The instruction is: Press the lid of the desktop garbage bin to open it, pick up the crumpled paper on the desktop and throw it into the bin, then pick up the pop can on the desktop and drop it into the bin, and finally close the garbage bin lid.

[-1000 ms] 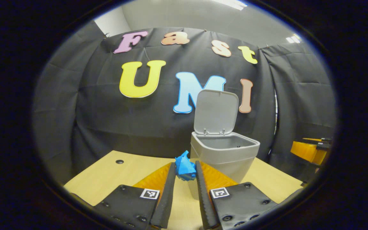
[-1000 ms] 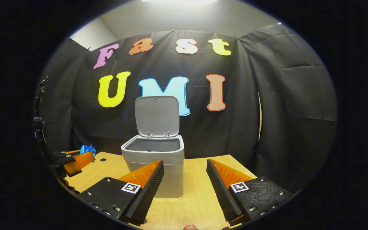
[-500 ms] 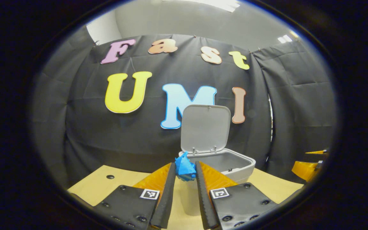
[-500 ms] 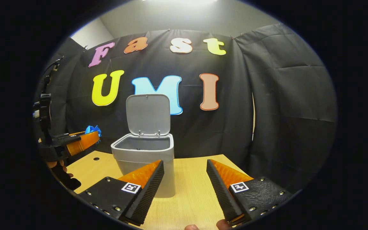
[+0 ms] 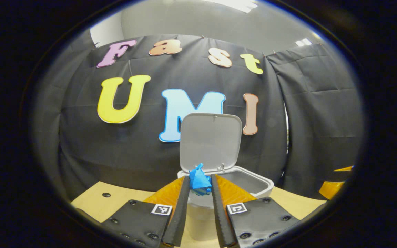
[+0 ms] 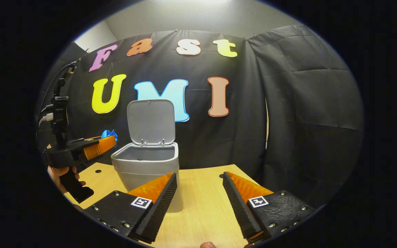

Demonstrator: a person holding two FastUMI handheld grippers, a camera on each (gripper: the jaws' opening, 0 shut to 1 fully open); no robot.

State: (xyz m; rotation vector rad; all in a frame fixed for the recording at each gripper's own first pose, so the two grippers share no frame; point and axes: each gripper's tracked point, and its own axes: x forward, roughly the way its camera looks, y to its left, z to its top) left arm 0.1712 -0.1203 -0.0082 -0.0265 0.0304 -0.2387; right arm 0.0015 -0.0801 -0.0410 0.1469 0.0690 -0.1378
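Black cloth walls the booth behind a pale wooden bench (image 6: 202,206), on which a grey bin (image 6: 146,167) stands toward the far left part, its lid (image 6: 151,120) raised upright at the back edge of the bin. In the left gripper view, the left claw (image 5: 200,182) is clenched on the blue crumpled paper (image 5: 198,179), both fingers (image 5: 179,210) pressing its sides, and the paper hangs at the near left rim of the bin (image 5: 250,179), in front of the upright lid (image 5: 210,141). The right gripper view shows that same left claw (image 6: 110,139) farther off at the left, held by a hand (image 6: 59,174), with the paper (image 6: 109,133) at its tips just beside the bin's left rim and above the bench. The right claw (image 6: 198,179) is released, its fingers (image 6: 159,203) spread wide apart with bare bench between them, low over the near edge and to the right of the bin. A small dark hole (image 6: 98,171) sits in the bench left of the bin.
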